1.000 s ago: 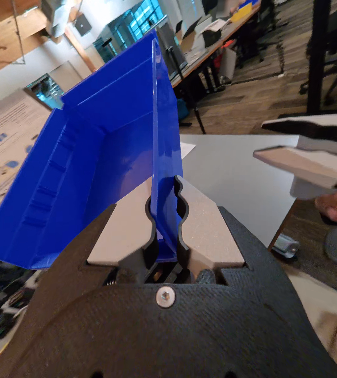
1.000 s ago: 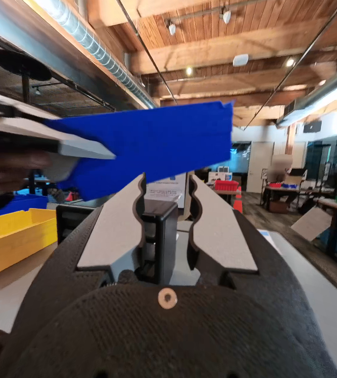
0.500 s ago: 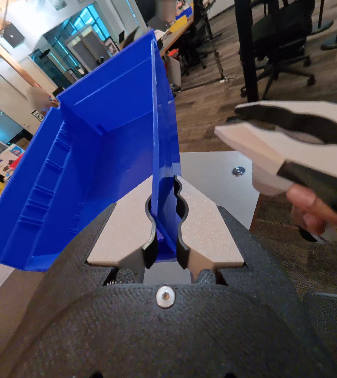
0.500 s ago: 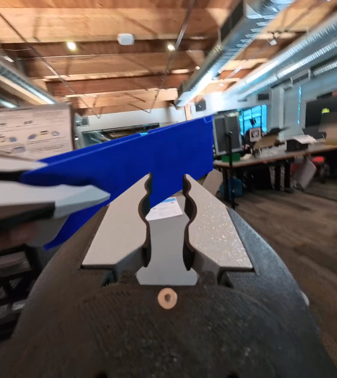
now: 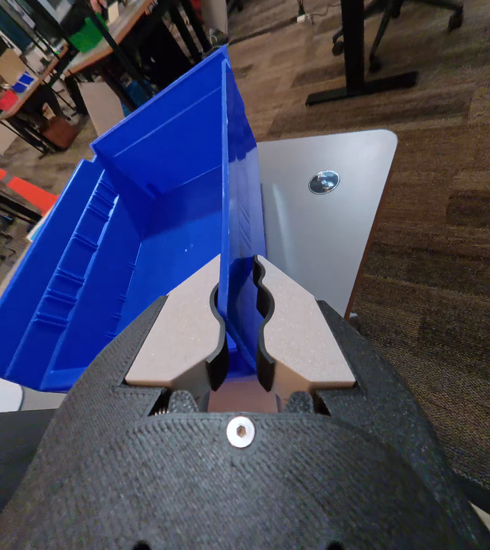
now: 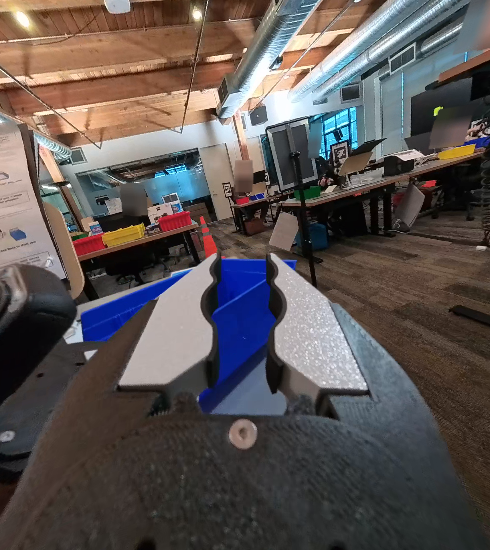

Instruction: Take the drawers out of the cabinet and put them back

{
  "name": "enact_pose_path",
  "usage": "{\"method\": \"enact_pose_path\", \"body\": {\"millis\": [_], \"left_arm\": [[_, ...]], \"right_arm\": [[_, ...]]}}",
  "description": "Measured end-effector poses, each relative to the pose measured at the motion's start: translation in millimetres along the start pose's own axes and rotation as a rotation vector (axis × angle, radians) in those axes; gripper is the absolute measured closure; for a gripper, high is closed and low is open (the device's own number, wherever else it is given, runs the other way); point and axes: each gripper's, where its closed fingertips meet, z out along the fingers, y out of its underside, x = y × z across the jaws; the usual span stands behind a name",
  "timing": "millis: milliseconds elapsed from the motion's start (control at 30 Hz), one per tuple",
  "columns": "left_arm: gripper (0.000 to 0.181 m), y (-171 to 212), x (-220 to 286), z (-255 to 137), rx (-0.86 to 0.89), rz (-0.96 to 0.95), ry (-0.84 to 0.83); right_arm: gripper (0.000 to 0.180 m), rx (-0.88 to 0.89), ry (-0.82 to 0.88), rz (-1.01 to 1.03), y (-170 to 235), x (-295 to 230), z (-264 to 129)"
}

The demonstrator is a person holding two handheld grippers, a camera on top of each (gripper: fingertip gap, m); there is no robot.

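My left gripper [image 5: 238, 259] is shut on the right side wall of the blue drawer [image 5: 154, 226] and holds it tilted over the corner of the grey table [image 5: 321, 238]. The drawer is empty inside. My right gripper [image 6: 242, 259] is open and holds nothing. In the right wrist view the blue drawer [image 6: 238, 321] shows through the gap between its fingers, lying beyond them. The left tool's black camera housing [image 6: 14, 312] is at that view's left edge. The cabinet is not in view.
A round metal disc [image 5: 324, 182] is set in the table near its rounded corner. Brown carpet floor [image 5: 431, 268] lies right of the table. A poster board [image 6: 0, 193] stands at left. Desks with red and yellow bins [image 6: 125, 235] and an orange cone [image 6: 208, 241] stand farther off.
The left gripper has swung the blue drawer around and lower, over the table corner. The right gripper has left the left wrist view. The black cabinet and yellow drawer no longer show.
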Motion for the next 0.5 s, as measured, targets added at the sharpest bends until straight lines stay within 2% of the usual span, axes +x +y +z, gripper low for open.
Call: {"method": "enact_pose_path", "body": {"millis": [200, 300, 400, 500], "left_arm": [[0.171, 12.3, 5.7, 16.2, 0.003, -0.033, -0.012], [0.172, 25.7, 21.8, 20.9, -0.057, -0.046, 0.068], [0.155, 31.1, 32.2, 7.4, -0.100, -0.020, 0.127], [0.134, 32.9, 36.8, -23.9, -0.084, 0.023, 0.166]], "right_arm": [[0.151, -0.045, -0.007, -0.024, 15.9, -1.4, 5.0], [0.147, -0.086, -0.022, -0.038, 28.6, -4.2, 8.9], [0.142, -0.126, -0.038, -0.053, 40.2, -6.4, 12.1], [0.138, -0.139, -0.054, -0.049, 44.7, -8.9, 12.4]]}}
